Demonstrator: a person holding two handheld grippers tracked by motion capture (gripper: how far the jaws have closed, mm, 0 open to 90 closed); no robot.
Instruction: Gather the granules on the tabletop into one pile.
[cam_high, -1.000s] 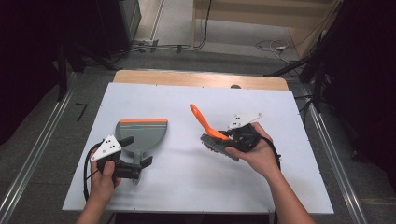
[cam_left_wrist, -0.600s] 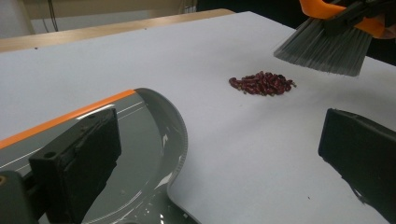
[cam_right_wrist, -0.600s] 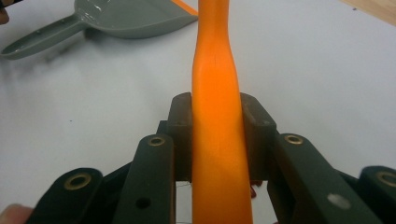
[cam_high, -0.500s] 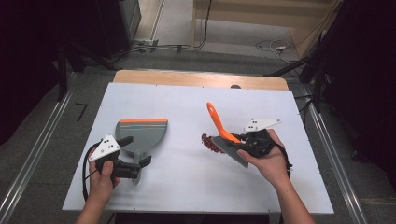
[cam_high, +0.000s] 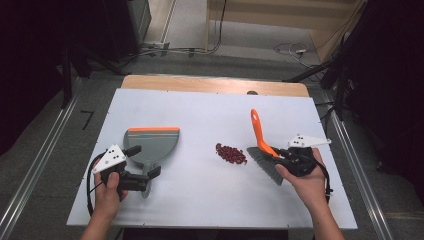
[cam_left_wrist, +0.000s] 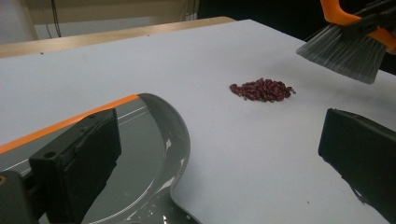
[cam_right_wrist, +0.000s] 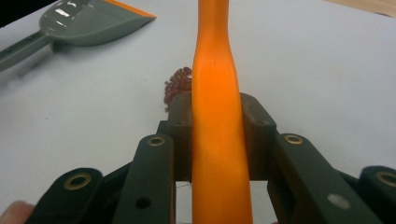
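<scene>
Brush (cam_high: 264, 150) in right tongs (cam_high: 281, 159), handle away from the person (slightly left).

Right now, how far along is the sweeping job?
Early. Done: the right tongs are shut on the brush by its orange handle. In hand: the bristles hang just right of the pile of red beans, not touching it. The left tongs stand open around the dustpan handle, which lies flat well left of the beans. Left: gripping the pan, sweeping the beans in.
</scene>
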